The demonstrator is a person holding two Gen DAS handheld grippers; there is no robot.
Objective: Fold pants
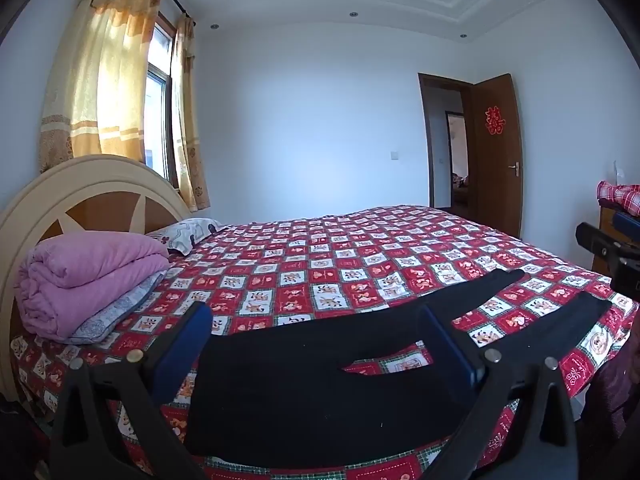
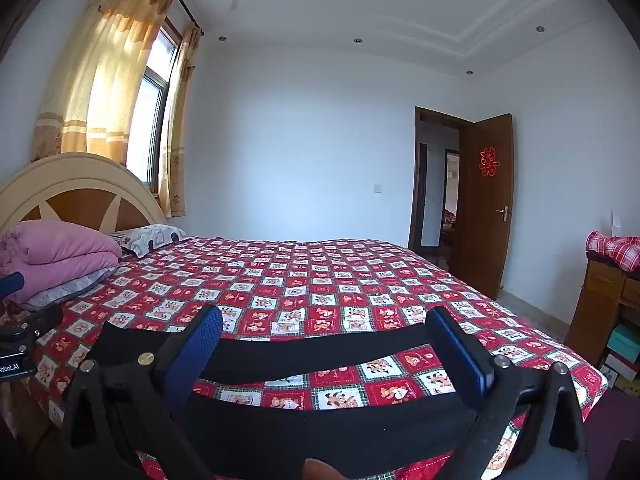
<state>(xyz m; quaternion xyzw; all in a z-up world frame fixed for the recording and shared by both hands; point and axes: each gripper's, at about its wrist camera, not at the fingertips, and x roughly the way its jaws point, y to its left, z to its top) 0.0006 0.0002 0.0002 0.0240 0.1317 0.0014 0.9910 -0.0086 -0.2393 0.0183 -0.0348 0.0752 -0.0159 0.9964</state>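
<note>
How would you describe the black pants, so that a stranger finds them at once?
Start from the large bed with the red-and-white checked cover. On its near edge lie the flat black pants, legs spread apart toward the door side. They are the only plain dark garment; the folded pink quilt sits by the headboard.

A red double-happiness character (囍) (image 1: 495,120) is fixed to the open brown door (image 1: 500,184). A partial label ending "bot.AI" (image 2: 9,368) stands on the left gripper's body.

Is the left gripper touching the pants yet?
Cannot tell. Left wrist view shows the open left gripper over the black pants, but neither contact nor gap shows plainly.
</note>
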